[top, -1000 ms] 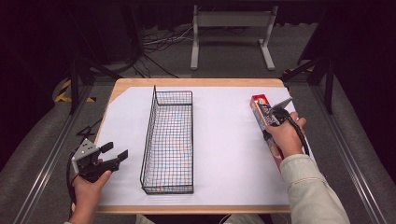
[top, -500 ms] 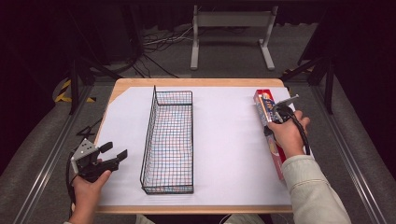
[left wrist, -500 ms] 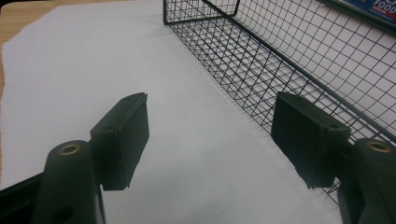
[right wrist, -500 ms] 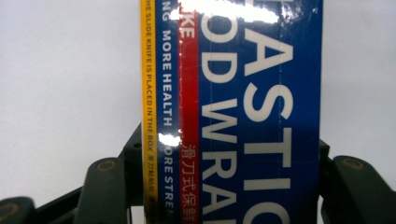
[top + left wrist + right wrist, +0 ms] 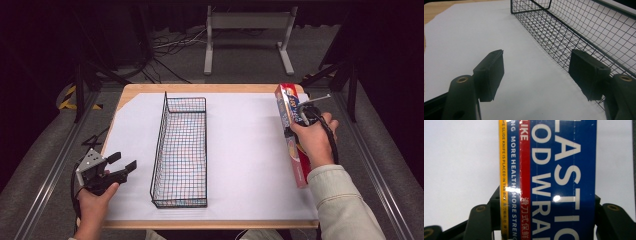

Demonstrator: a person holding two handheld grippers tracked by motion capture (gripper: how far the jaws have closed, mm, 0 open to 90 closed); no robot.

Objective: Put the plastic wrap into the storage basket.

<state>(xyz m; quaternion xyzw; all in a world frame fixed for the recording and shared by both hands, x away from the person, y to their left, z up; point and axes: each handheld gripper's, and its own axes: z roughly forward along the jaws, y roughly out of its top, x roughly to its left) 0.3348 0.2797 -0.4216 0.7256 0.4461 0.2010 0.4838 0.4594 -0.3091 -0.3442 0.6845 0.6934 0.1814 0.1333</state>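
A long blue, red and yellow plastic wrap box (image 5: 287, 106) is held off the table at the right edge, and my right gripper (image 5: 296, 129) is shut on its middle. In the right gripper view the box (image 5: 554, 170) runs up between the two jaws, which press on its sides. A black wire basket (image 5: 159, 145) stands lengthwise left of centre, with nothing in it. My left gripper (image 5: 123, 163) rests near the front left corner, open, with nothing between its jaws. In the left gripper view that gripper (image 5: 536, 72) points along the basket's mesh wall (image 5: 579, 32).
White paper (image 5: 240, 150) covers the wooden table top. A metal stand (image 5: 247, 30) and cables lie on the floor beyond the far edge. Rails run along both sides of the table.
My right gripper has risen with the plastic wrap box in it, lifting the box off the paper. The left gripper has stayed where it was.
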